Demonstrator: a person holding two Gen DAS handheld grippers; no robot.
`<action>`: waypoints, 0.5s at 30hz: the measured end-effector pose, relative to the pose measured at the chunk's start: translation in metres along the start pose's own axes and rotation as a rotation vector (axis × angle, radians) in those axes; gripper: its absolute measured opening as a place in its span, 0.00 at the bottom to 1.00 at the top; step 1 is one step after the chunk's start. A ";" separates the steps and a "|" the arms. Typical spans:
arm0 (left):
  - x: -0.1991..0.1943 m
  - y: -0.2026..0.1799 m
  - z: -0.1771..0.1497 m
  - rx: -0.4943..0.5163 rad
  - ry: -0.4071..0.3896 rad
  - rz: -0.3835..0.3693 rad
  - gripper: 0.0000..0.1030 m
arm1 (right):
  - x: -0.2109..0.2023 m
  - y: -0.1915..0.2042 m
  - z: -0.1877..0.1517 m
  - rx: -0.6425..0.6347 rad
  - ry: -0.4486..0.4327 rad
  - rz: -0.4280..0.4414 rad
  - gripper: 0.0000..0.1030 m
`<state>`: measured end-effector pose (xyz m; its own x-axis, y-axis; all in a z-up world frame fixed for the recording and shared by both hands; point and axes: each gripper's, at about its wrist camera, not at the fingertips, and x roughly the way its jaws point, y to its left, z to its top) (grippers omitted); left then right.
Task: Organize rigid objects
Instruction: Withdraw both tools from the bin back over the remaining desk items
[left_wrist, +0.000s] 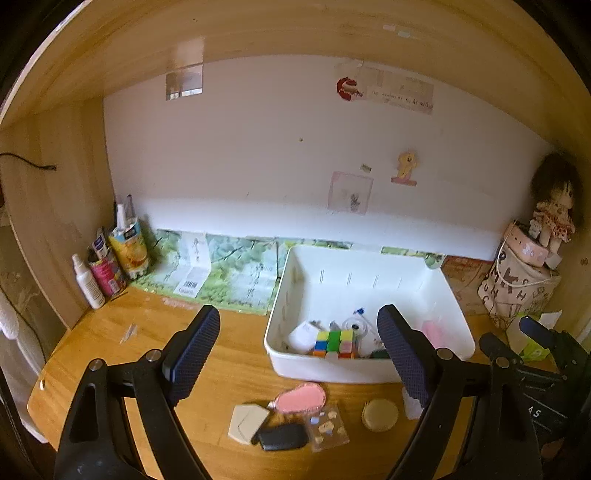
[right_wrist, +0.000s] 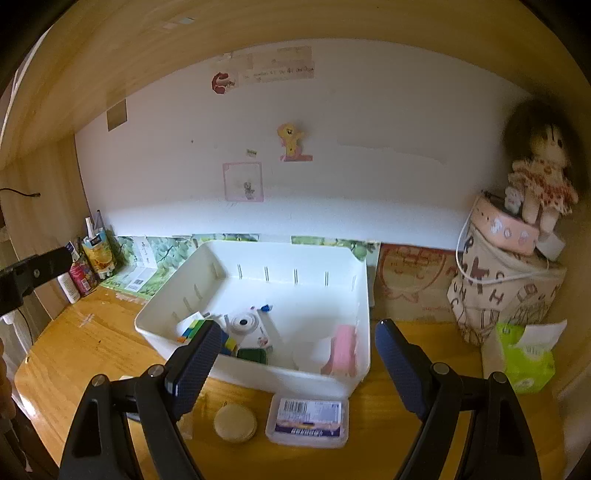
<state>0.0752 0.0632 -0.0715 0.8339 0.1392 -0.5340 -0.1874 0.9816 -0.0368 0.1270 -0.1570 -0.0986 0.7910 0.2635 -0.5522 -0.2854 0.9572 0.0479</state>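
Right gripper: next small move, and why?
Probably lower the right gripper onto the lidded plastic box in front of the white bin. Its fingers are open and empty, the box lies almost between them, still outside the bin.

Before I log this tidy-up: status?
Both jaws open, empty. White bin part-filled; round tin, labelled box, pink pouch on desk. Nothing blocking.

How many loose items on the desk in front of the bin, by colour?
Pink: 1, oval pink pouch
Beige: 2, hexagonal box, round compact
Black: 1, black case
Clear: 2, sticker packet, labelled plastic box
Total: 6, all outside the white bin.
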 end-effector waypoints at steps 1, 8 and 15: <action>-0.001 0.000 -0.003 0.000 0.006 0.002 0.87 | -0.001 0.000 -0.003 0.004 0.006 0.003 0.83; -0.007 0.001 -0.022 -0.016 0.071 0.031 0.87 | -0.007 -0.003 -0.024 0.027 0.058 0.024 0.83; -0.012 0.000 -0.046 -0.022 0.157 0.054 0.87 | -0.011 -0.007 -0.045 0.042 0.113 0.047 0.83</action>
<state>0.0416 0.0556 -0.1036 0.7315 0.1682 -0.6608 -0.2429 0.9698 -0.0220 0.0958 -0.1717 -0.1307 0.7108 0.2955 -0.6383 -0.2960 0.9489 0.1096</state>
